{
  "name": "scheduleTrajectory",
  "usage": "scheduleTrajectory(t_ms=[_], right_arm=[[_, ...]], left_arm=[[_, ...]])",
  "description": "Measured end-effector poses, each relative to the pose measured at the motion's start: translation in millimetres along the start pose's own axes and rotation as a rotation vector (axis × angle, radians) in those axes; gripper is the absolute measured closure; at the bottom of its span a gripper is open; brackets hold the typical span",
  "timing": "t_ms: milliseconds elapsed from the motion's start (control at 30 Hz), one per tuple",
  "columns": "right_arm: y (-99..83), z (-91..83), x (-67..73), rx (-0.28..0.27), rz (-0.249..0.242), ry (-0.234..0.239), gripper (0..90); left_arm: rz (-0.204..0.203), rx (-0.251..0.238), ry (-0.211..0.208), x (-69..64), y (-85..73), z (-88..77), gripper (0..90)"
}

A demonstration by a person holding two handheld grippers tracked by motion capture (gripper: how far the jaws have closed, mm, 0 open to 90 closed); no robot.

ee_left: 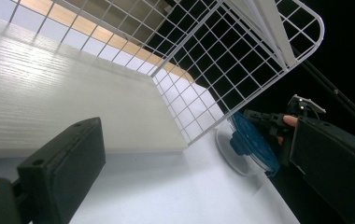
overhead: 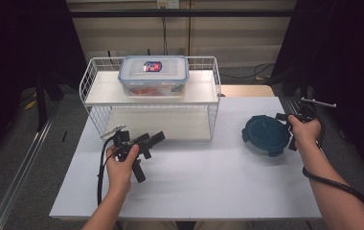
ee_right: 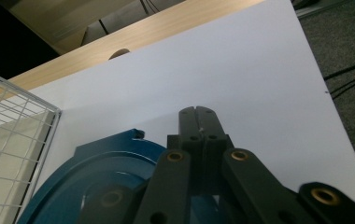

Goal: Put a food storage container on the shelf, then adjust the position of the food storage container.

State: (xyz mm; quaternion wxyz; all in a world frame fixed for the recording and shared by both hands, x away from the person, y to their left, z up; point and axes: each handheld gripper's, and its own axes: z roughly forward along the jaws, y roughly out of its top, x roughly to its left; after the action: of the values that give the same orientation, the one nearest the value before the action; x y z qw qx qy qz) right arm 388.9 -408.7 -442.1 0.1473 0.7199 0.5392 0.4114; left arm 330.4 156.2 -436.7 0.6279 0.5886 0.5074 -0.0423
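Right gripper (ee_right: 199, 114): jaws closed together, empty, just over blue-lidded container (overhead: 266, 135) rim.
Left gripper (ee_left: 189, 158): jaws wide apart, wire rack (ee_left: 222, 60) ahead.
High view: clear box (overhead: 153, 75) atop rack.

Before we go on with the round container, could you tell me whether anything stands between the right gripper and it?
Nothing visible does. The right gripper, jaws shut, sits right at the edge of the round blue-lidded container, with bare table around them. The wire rack stands off to the container's left.

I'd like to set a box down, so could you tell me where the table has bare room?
Bare table stretches between the left gripper and the round blue-lidded container, and along the near edge. The wire rack crowds the back left; the right gripper sits at the container.
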Motion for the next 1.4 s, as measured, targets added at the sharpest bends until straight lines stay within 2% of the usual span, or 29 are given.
scheduleTrajectory(t_ms=[33,67,200,300,367,400,500,600,700,767,800,833,933,1000,1033,1133,1200,1267,1333,1400], right_arm=[[-0.3,-0.1,-1.0,0.003,0.008,0.001,90.0],[-0.2,-0.2,-1.9,0.006,-0.001,0.003,90.0],[-1.4,-0.9,-3.4,0.006,0.022,0.020,90.0],[-3.1,-2.2,-2.3,0.018,0.027,0.030,90.0],[-4.8,-2.7,-1.8,0.016,0.027,0.037,90.0],[-6.3,-3.2,-0.6,0.014,0.034,0.038,90.0],[-12.4,-4.1,2.5,0.010,0.041,0.061,90.0],[-17.7,-7.3,7.7,0.013,0.025,0.065,90.0],[-23.0,-10.1,9.6,0.003,0.042,0.080,90.0],[-25.5,-12.6,11.5,-0.009,0.034,0.080,90.0],[-26.7,-14.0,12.7,-0.019,0.048,0.096,90.0],[-27.8,-15.0,15.0,-0.031,0.052,0.111,90.0],[-27.9,-18.8,24.5,-0.010,0.003,0.119,90.0],[-28.7,-20.5,29.9,-0.013,-0.042,0.082,90.0],[-29.3,-20.8,29.9,-0.018,-0.050,0.080,90.0],[-30.2,-22.6,23.1,-0.043,-0.032,0.074,90.0],[-29.3,-24.7,17.4,-0.036,-0.035,0.056,90.0],[-28.2,-24.9,9.4,-0.035,-0.035,0.040,90.0],[-28.3,-22.3,1.8,-0.013,-0.042,0.026,90.0],[-29.3,-17.9,-3.3,0.016,-0.026,0.042,90.0]], left_arm=[[-0.017,-0.007,-0.001,-1.1,-0.1,0.5,3.2],[-0.009,-0.004,0.000,-0.2,-0.1,1.1,3.2],[-0.004,-0.001,0.009,-0.2,-1.0,3.0,3.2],[-0.016,-0.001,-0.004,-0.9,-1.6,4.2,3.2],[-0.009,0.004,-0.011,-0.6,-1.8,4.4,3.2],[-0.002,0.003,-0.004,-0.3,-1.8,4.9,3.2],[-0.016,-0.007,-0.018,-1.6,-1.6,5.3,3.2],[-0.015,0.000,-0.012,-0.8,-1.8,6.2,3.2],[-0.016,0.003,-0.018,-1.0,-3.2,8.3,3.2],[0.000,0.009,-0.012,0.4,-3.8,9.5,3.2],[-0.016,0.009,-0.015,-0.4,-4.2,10.1,3.2],[-0.009,0.009,-0.013,0.1,-4.2,10.2,3.2],[-0.012,0.007,-0.020,-0.8,-3.8,10.1,3.2],[0.005,0.009,-0.019,0.1,-3.0,9.7,3.2],[-0.007,0.006,-0.022,-0.4,-2.8,9.3,3.2],[-0.013,-0.009,-0.016,-2.3,-2.3,7.3,3.2],[0.001,0.002,-0.016,-1.8,-1.7,5.7,3.2],[-0.007,-0.008,-0.010,-3.0,-2.3,6.0,3.2],[0.000,-0.002,-0.010,-3.4,-3.3,6.3,3.2],[-0.004,0.005,-0.007,-3.7,-4.2,7.3,3.2]])
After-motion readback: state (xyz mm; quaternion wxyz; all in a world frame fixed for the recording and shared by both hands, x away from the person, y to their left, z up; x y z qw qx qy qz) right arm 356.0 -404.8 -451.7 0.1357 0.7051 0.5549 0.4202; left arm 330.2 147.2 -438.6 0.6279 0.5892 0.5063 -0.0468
